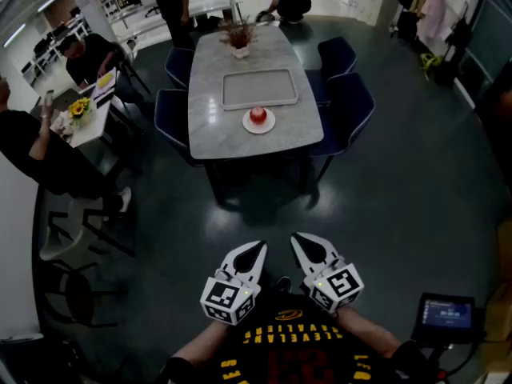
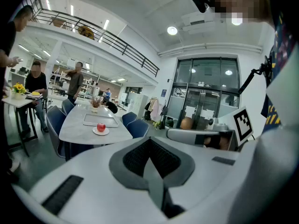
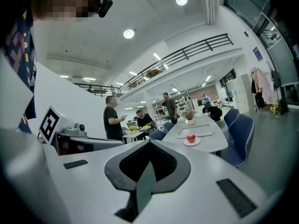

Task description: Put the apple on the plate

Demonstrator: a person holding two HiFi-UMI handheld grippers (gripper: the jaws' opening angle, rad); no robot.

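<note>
A red apple sits on a small white plate near the front edge of a grey marble table, far ahead of me. The left gripper view shows the apple on the plate, and so does the right gripper view, with the apple on the plate. My left gripper and right gripper are held side by side close to my chest, well short of the table. Both are shut with nothing between their jaws.
A rectangular grey tray lies behind the plate, and a flower pot stands at the table's far end. Dark blue chairs flank the table. People sit and stand at the left and far end. A small screen is at my right.
</note>
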